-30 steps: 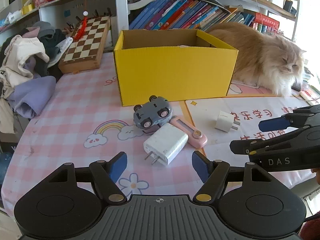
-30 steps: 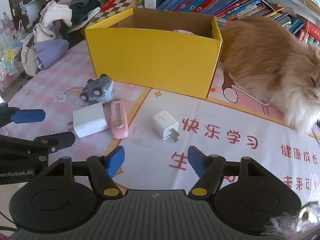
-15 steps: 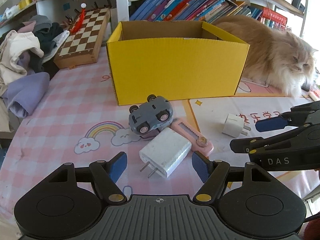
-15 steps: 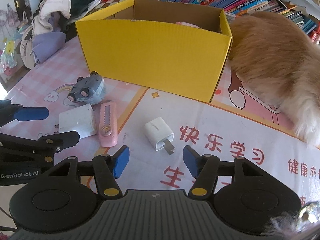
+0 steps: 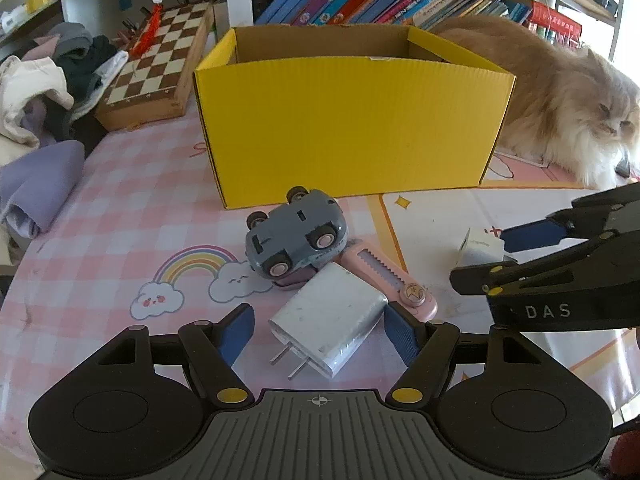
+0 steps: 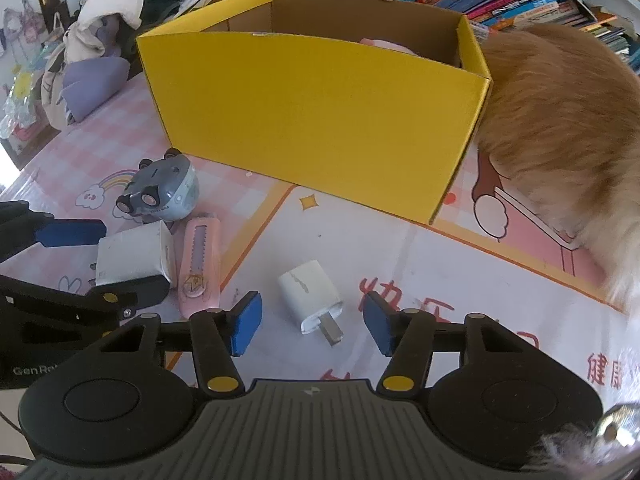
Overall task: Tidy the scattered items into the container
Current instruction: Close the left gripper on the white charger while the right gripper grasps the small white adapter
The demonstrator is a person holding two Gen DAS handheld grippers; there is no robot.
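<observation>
My left gripper [image 5: 318, 336] hangs low over the pink checked tablecloth [image 5: 120, 216], jaws apart, with the large white charger [image 5: 328, 318] lying between its blue pads [image 5: 236, 334]; the right pad looks just beside the charger's edge, the left pad stands clear, so I read no clamp. The charger's two prongs point back toward my camera. Just beyond it a grey toy car [image 5: 296, 236] lies on its side, wheels toward me, resting against a pink utility knife [image 5: 384, 280] that runs off to the right of the charger. Straight ahead past the car stands the open yellow cardboard box [image 5: 348, 128], the container. My right gripper [image 6: 312, 324] has just been closing its jaws, and they are not yet together; the small white plug adapter [image 6: 310, 294] lies between the pads [image 6: 246, 324], touched by neither, prongs angled toward my lower right. From this side the box [image 6: 316, 120] sits ahead and slightly left, something pink showing inside over its rim. A long-haired ginger cat [image 6: 560, 120] lies right of the box, against its corner. Far left, a heap of clothes [image 5: 36, 92] and a chessboard [image 5: 160, 60].
</observation>
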